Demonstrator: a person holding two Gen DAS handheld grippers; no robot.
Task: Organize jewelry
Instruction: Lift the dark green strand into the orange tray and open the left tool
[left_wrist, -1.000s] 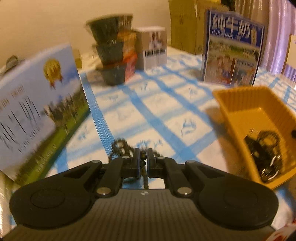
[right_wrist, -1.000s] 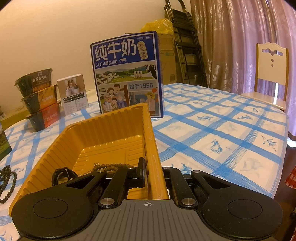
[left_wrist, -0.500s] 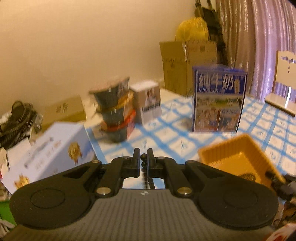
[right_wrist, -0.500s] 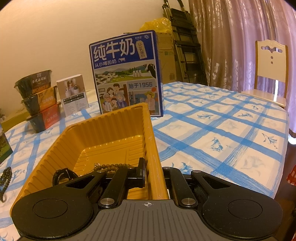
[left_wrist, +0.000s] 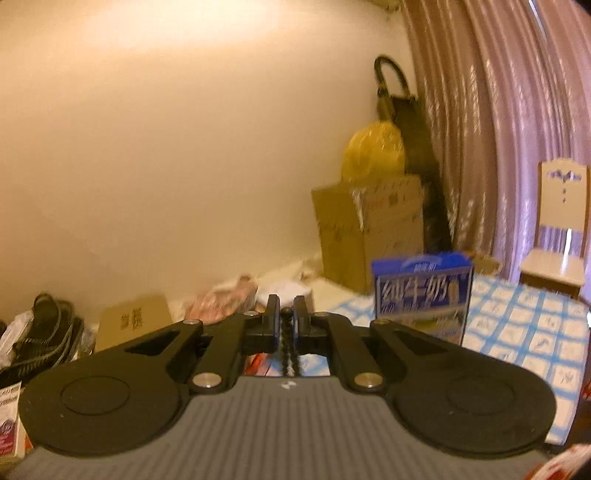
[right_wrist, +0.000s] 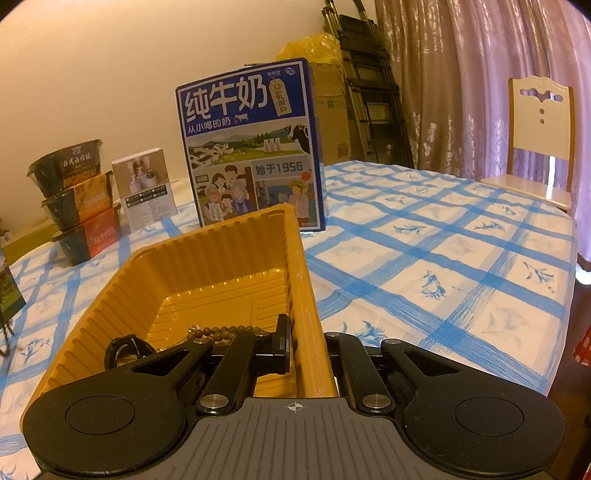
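Dark beads (left_wrist: 286, 345) are pinched in the left gripper (left_wrist: 286, 321), hanging straight down; the yellow tray (right_wrist: 221, 266), rim clamped by the right gripper (right_wrist: 304, 349), probably lies toward four o'clock.

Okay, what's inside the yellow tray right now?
In the yellow tray, a strand of brown beads and a black ring-shaped piece lie at the near end. The right gripper, clamped on the tray's wall, covers whatever lies nearer.

tray (right_wrist: 236, 254): 1 | milk carton (right_wrist: 251, 147): 1 | stacked bowls (right_wrist: 77, 199): 3 | chair (right_wrist: 539, 136): 1
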